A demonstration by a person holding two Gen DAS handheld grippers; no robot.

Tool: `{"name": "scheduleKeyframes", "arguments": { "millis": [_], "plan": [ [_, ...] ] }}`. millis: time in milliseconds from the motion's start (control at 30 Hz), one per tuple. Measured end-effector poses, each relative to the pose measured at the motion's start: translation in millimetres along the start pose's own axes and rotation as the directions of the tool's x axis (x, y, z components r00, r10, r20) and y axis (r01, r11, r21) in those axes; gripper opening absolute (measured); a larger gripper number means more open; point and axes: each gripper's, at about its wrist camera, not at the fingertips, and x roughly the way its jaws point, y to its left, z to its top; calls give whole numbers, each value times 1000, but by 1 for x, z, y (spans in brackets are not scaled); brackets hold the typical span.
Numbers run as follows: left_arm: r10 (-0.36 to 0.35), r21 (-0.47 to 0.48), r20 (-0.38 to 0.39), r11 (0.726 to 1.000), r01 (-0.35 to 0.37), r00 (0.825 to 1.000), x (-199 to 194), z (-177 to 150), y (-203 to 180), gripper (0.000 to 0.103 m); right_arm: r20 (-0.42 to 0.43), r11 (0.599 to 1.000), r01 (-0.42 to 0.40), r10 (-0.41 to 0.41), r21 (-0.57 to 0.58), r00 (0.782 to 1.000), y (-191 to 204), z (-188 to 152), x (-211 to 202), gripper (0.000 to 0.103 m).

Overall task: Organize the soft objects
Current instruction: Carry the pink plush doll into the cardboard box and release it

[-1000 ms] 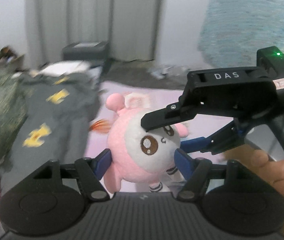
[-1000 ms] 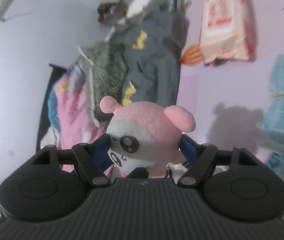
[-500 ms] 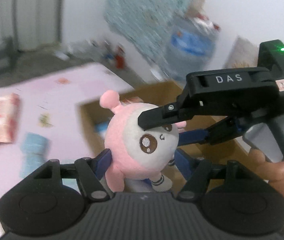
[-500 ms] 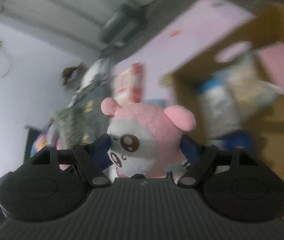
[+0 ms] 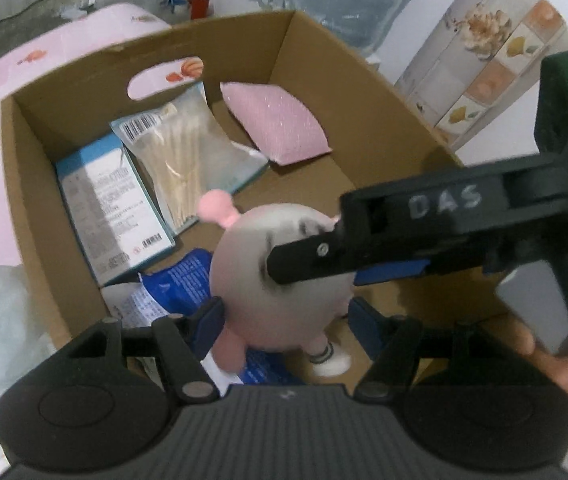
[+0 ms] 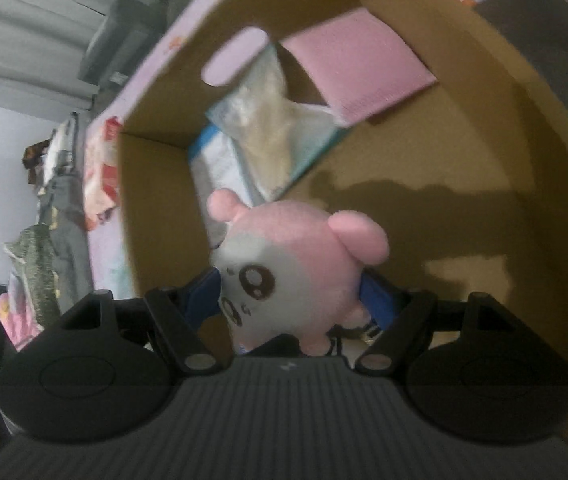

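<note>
The left gripper is pinching the pink plush toy at its sides, while the right gripper is clamping it too, both hanging over the open cardboard box. I'd be lowering it toward the bare floor right of the cotton-swab packet and pink pad, then letting both sets of fingers go together.

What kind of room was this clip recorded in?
Most likely a bedroom in a home. A pink printed bedsheet lies beside an open cardboard box of soft packs, clothes are piled further along it, and curtains hang behind.
</note>
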Motion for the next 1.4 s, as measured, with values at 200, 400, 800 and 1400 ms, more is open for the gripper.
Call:
{"name": "scheduleKeyframes", "arguments": {
  "millis": [200,400,800,1400],
  "plan": [
    [-1,8,6,1000,1,1000,-1,5,-6,69,19,1000,24,-24,1,1000,-3,1,4,77],
    [13,21,21,1000,-14,1000,-13,0,-12,70,62,1000,31,-30,-8,998,-3,3,-11,77],
    [100,7,170,995,-103,980,-102,-33,18,72,117,999,4,2,-50,993,6,4,-24,77],
    [326,-382,297,902,-202,897,-191,-160,149,73,64,936,223,-214,-272,975,22,7,31,85]
  ]
}}
